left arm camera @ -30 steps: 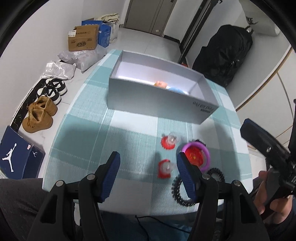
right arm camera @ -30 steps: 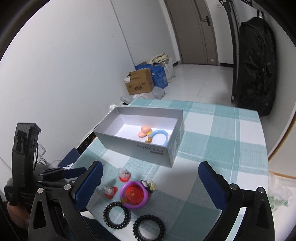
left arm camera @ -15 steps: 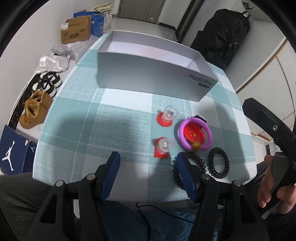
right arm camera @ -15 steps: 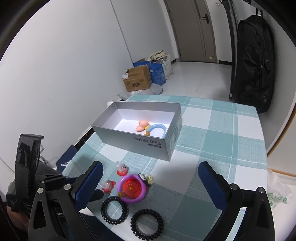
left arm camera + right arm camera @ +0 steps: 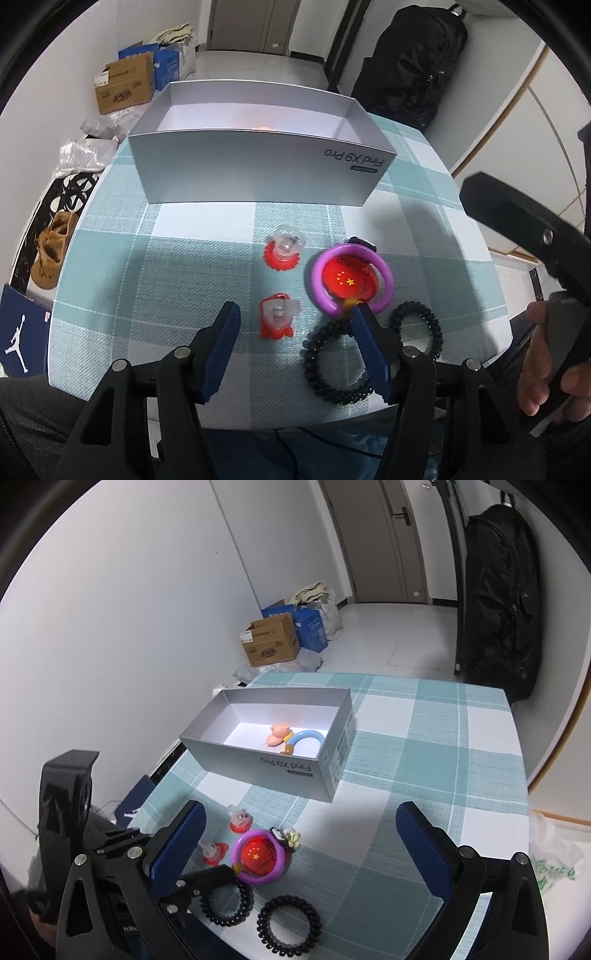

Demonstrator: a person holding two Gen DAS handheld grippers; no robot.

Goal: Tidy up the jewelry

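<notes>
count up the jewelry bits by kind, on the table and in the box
black coil hair ties: 2
red clips with clear tops: 2
purple ring with red flag badge: 1
blue curved piece with pink charm, in the grey box: 1
total: 6

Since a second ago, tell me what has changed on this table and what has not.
The left claw has come down and closer over the near red ring, which now lies between its open fingers, not gripped; its jaws have just been closing slightly. Nothing was picked up or released. The right claw, grey box, purple bracelet, far red ring and both black hair ties stayed put.
</notes>
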